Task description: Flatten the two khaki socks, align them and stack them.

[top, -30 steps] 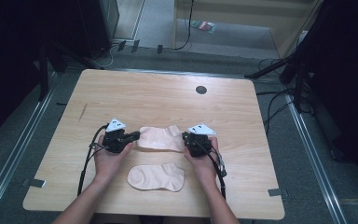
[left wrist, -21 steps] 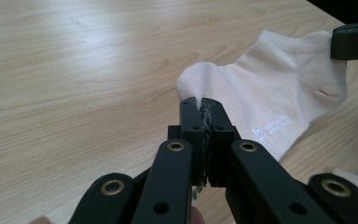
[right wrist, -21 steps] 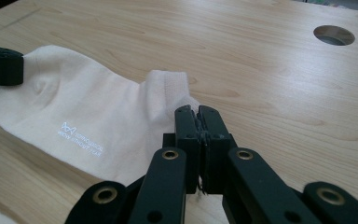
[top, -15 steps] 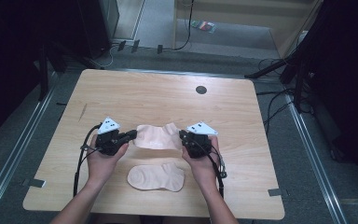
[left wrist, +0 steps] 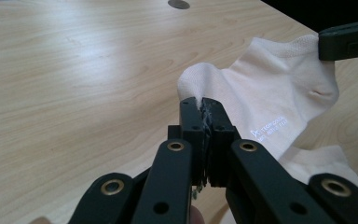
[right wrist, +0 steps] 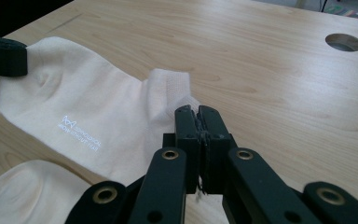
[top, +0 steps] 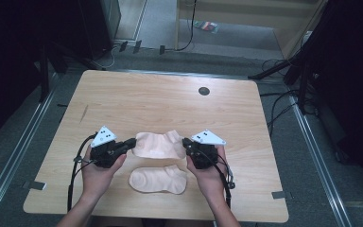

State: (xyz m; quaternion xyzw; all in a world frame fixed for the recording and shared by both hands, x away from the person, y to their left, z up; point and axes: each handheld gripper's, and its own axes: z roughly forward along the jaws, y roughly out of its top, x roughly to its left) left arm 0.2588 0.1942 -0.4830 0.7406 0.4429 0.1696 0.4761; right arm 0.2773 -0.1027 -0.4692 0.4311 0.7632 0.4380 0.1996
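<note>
Soft cream sock (top: pixel 158 144) lifted higher, left claw (top: pixel 131 142), right claw (top: pixel 186 143) pinching its ends, flat woodgrain table (top: pixel 170 101).

Held sock (top: pixel 157 145) pale peach w/ white logo print; 2nd sock (top: pixel 158 179), just below it, same peach. Table (top: pixel 160 99) light woodgrain; grippers' jaws black.

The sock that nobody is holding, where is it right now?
In the high view, the loose sock lies flat near the table's front edge, between the person's hands, just in front of the held sock.
</note>
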